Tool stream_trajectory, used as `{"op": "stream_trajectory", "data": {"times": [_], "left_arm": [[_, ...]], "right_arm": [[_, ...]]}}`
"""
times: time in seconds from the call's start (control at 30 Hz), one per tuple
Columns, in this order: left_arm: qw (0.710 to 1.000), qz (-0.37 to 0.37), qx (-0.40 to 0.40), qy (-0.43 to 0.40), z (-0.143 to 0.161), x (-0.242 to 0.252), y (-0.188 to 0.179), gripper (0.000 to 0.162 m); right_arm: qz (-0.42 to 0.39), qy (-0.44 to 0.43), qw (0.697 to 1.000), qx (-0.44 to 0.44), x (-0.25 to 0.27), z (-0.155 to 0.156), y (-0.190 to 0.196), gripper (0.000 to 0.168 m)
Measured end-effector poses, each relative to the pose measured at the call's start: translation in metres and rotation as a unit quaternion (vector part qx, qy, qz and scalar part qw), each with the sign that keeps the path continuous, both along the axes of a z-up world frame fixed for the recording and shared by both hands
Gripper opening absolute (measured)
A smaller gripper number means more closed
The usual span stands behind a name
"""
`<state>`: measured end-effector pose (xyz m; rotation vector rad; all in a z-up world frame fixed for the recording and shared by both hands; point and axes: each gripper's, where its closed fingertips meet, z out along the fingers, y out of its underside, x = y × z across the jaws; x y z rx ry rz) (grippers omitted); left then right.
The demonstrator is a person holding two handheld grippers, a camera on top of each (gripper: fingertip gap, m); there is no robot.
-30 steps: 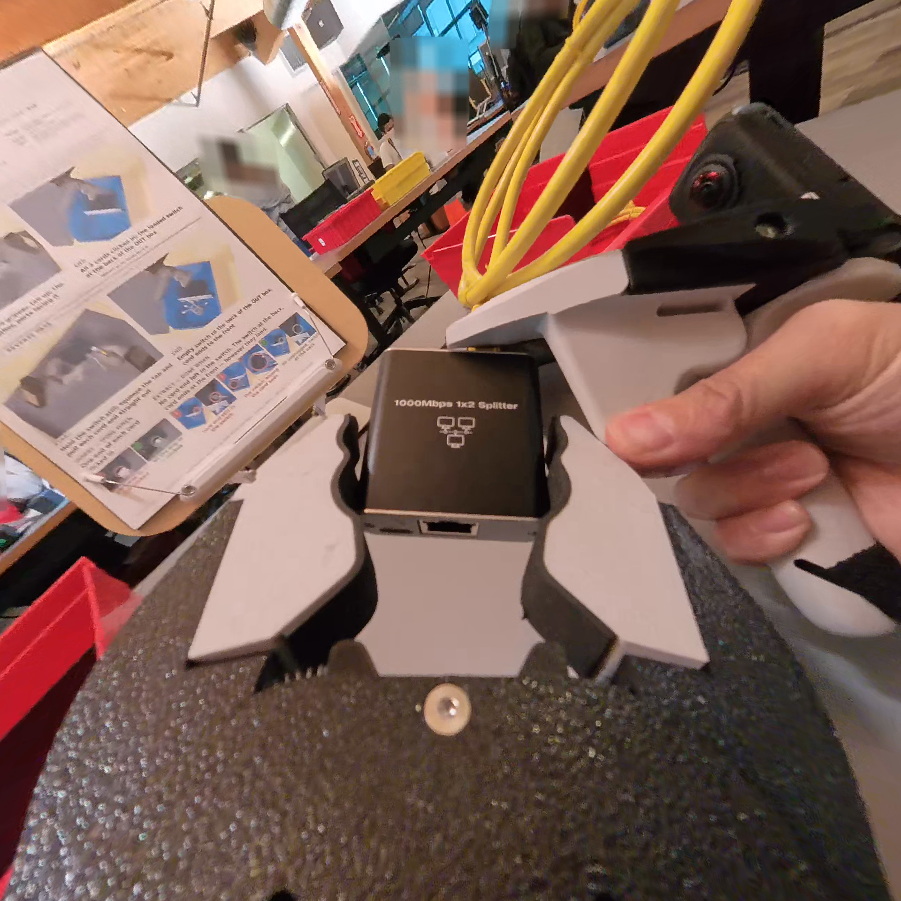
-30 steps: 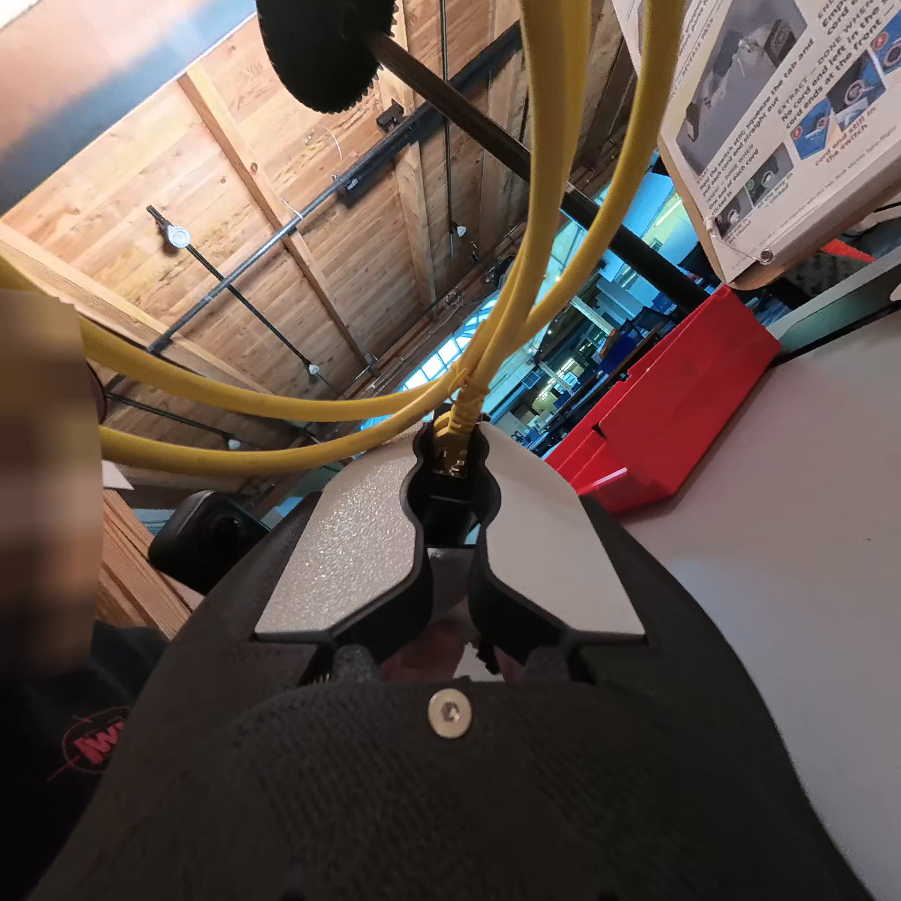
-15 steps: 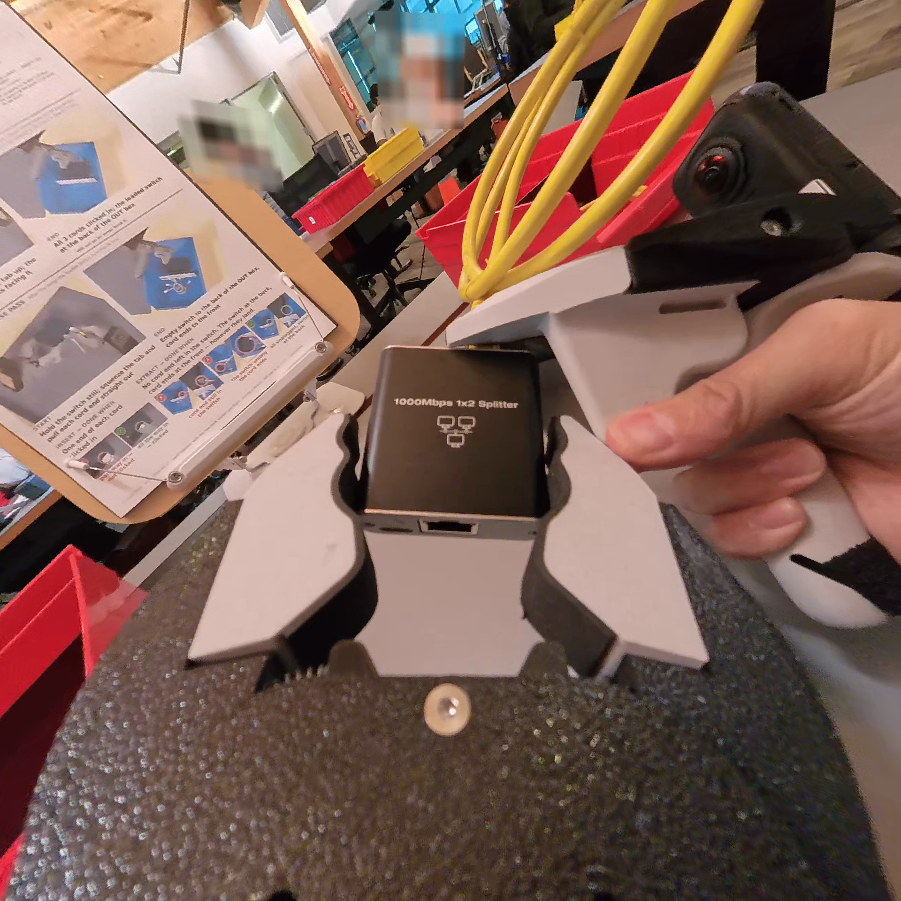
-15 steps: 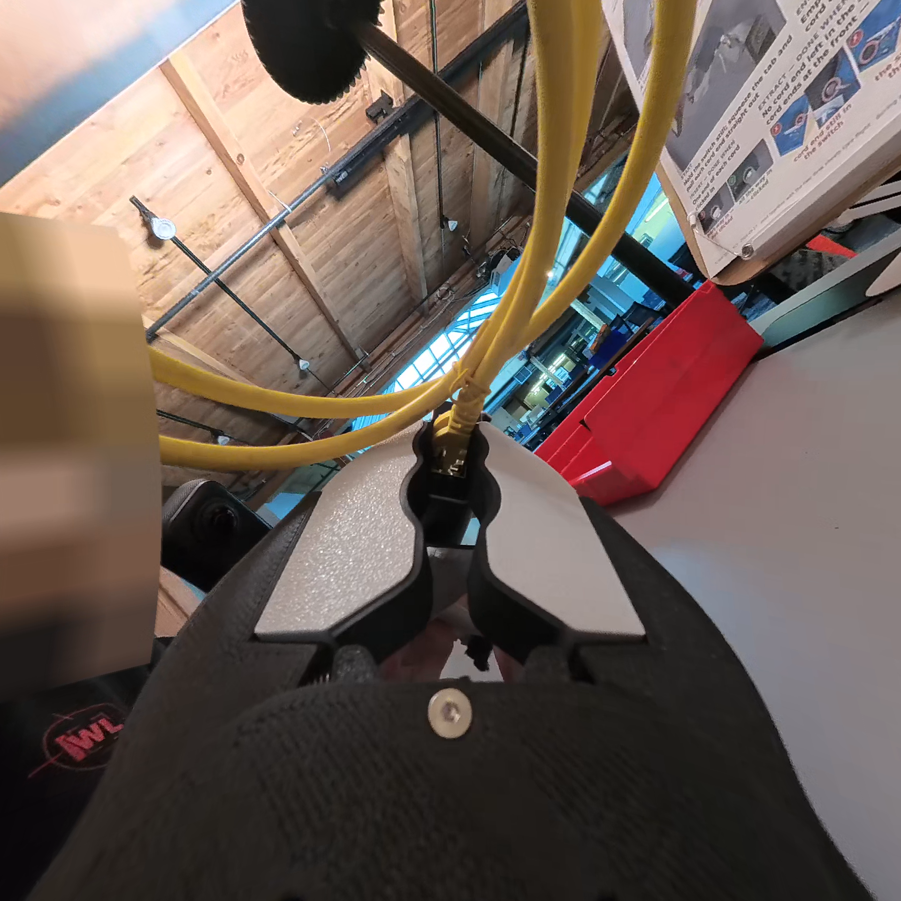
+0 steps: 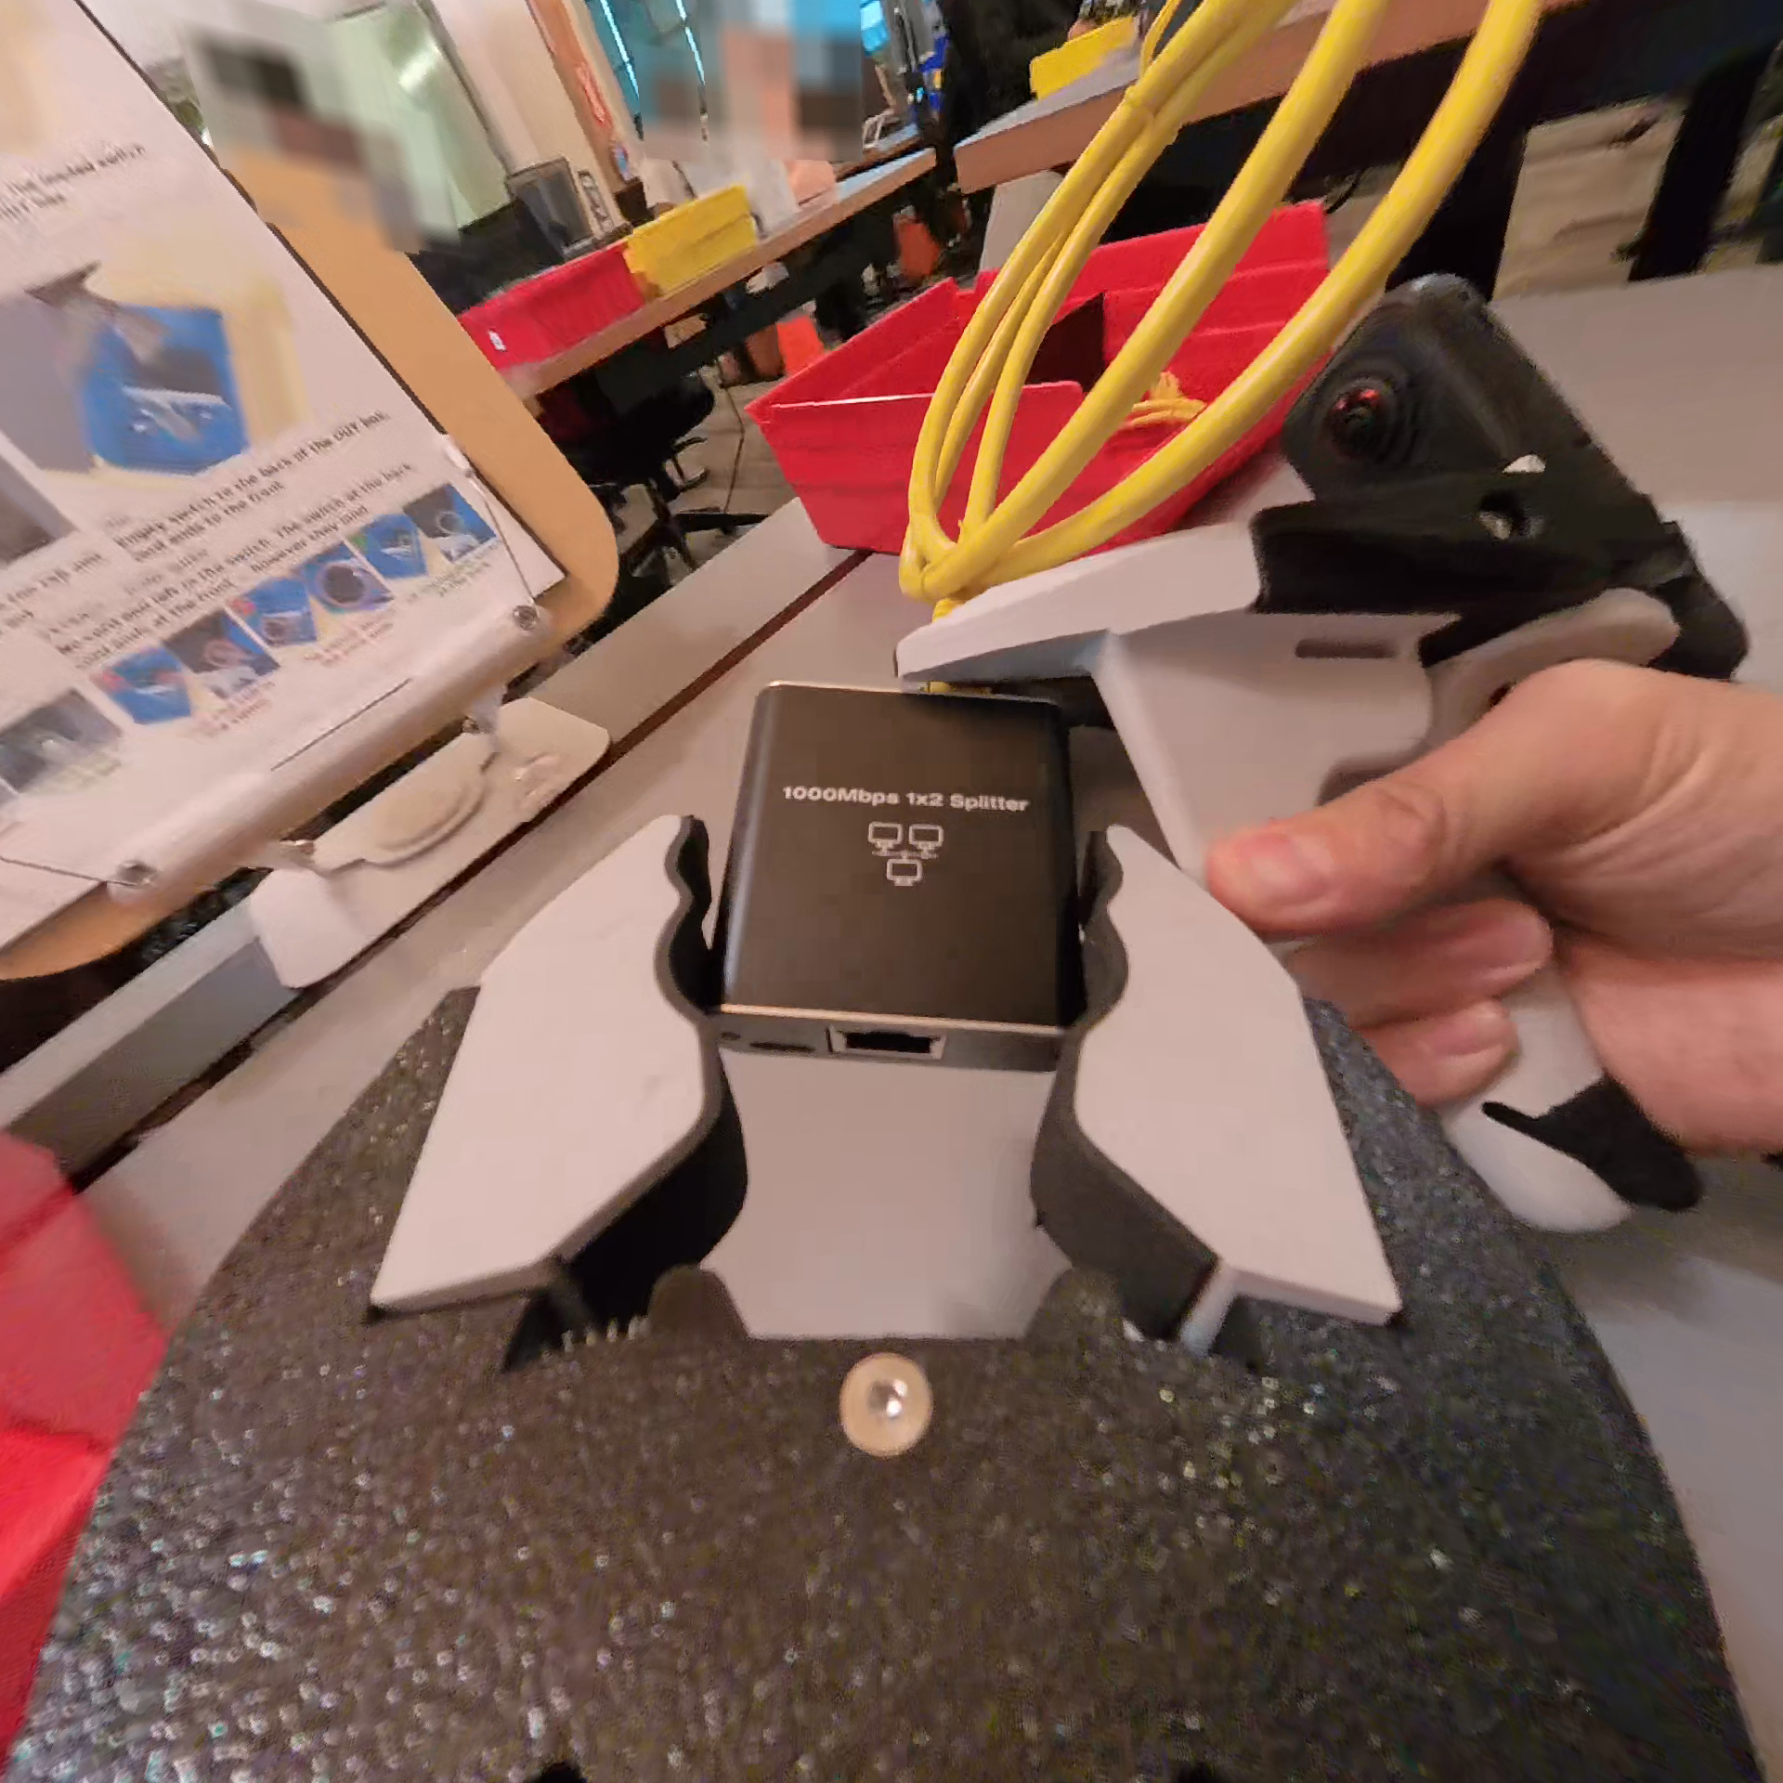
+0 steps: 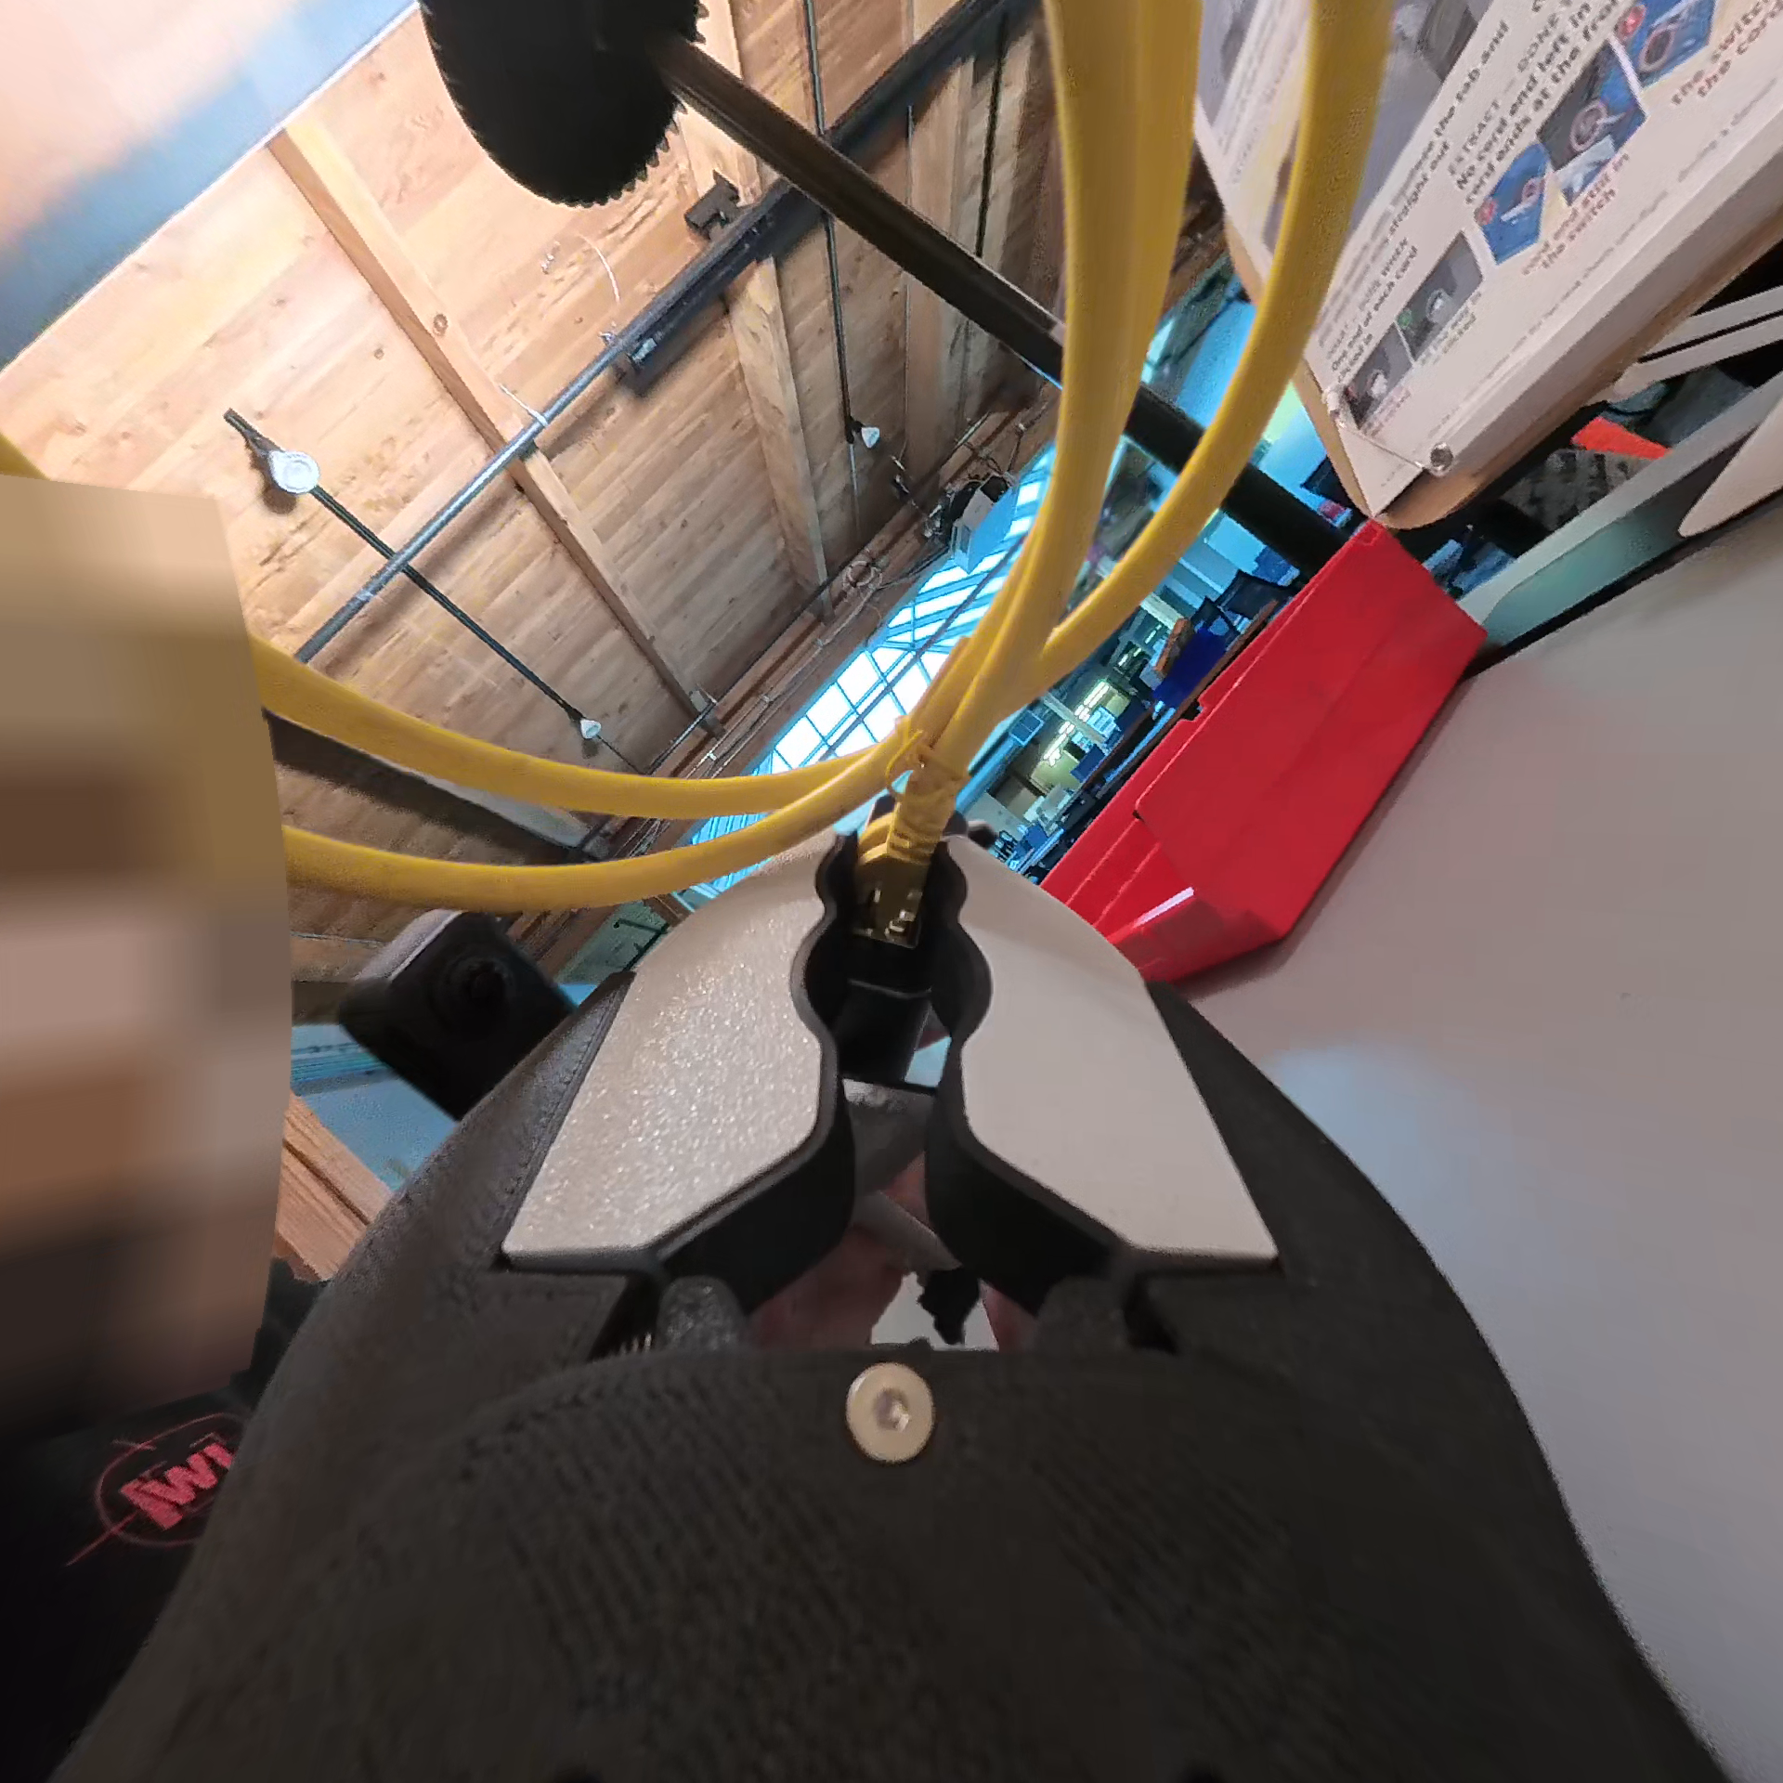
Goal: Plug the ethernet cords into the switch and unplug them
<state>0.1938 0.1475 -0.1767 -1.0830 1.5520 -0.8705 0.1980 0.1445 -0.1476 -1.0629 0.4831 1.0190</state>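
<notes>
While the left gripper (image 5: 892, 926) clamps the black switch (image 5: 897, 849) by its side walls above the grey table (image 5: 675, 617), the right gripper (image 6: 892, 926) pinches the plug (image 6: 892, 902) of a yellow ethernet cord (image 5: 974, 415) at the switch's 12 o'clock face. Whether it is seated is hidden. Keep the plug square to its port and move it straight along the port axis. White lettering and a network icon mark the switch top; a printed instruction sheet (image 5: 193, 463) stands at 10 o'clock.
</notes>
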Motion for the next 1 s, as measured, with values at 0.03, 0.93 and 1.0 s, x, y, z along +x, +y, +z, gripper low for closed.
{"op": "stream_trajectory", "data": {"times": [0.03, 0.93, 1.0], "left_arm": [[1.000, -0.002, -0.005, 0.000, -0.001, 0.000, 0.001, 0.074], [0.994, 0.023, 0.104, -0.023, 0.019, -0.008, -0.002, 0.074], [0.994, 0.022, 0.106, -0.019, 0.016, -0.007, -0.002, 0.074]], "right_arm": [[0.005, 0.002, 1.000, -0.006, 0.000, -0.002, 0.001, 0.015], [0.024, -0.015, 0.999, 0.032, -0.012, 0.022, -0.003, 0.015], [0.018, -0.016, 0.999, 0.034, -0.010, 0.019, -0.003, 0.015]]}}
